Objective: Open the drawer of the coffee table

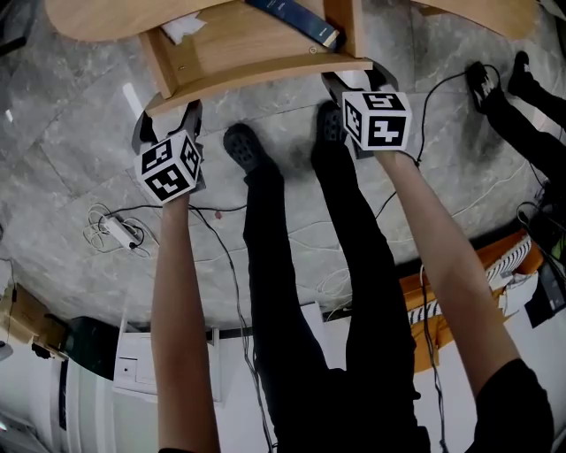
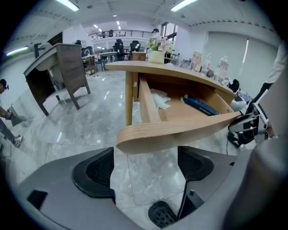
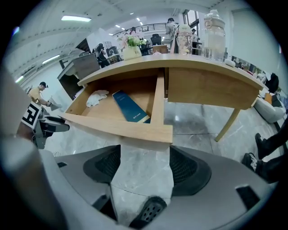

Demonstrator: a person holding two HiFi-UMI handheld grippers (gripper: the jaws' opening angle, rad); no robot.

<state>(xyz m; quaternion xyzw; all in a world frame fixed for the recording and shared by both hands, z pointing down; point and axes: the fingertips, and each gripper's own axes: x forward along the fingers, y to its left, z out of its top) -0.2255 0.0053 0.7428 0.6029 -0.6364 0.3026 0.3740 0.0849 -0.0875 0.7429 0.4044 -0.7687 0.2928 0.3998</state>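
well, the drawer of the coffee desk stands far out of its frame, toward the person. its inside is open to the head view, with a blue book at the right and a crumpled white tissue at the left. the drawer's front panel is the part nearest the person. in the head view its long axis runs roughly from nine to three o'clock, the right end a little higher.

the left gripper sits at the panel's nine o'clock end and the right gripper at its three o'clock end, so each hand is about as near as the other. in each gripper view the panel lies at twelve o'clock from the jaws, just past their tips.

both pairs of jaws are spread wide. only the grey stone floor shows between the pads, so neither pair pinches the panel. whether any jaw tip touches the wood i cannot tell.

judging from how much of the drawer's bottom is bared, the opening looks largely done. any further travel would run along the drawer's side walls, toward six o'clock in the head view and square to the panel. an uneven pull from one end alone could skew the drawer in its frame. the person's legs and shoes stand just below the panel on that same line.
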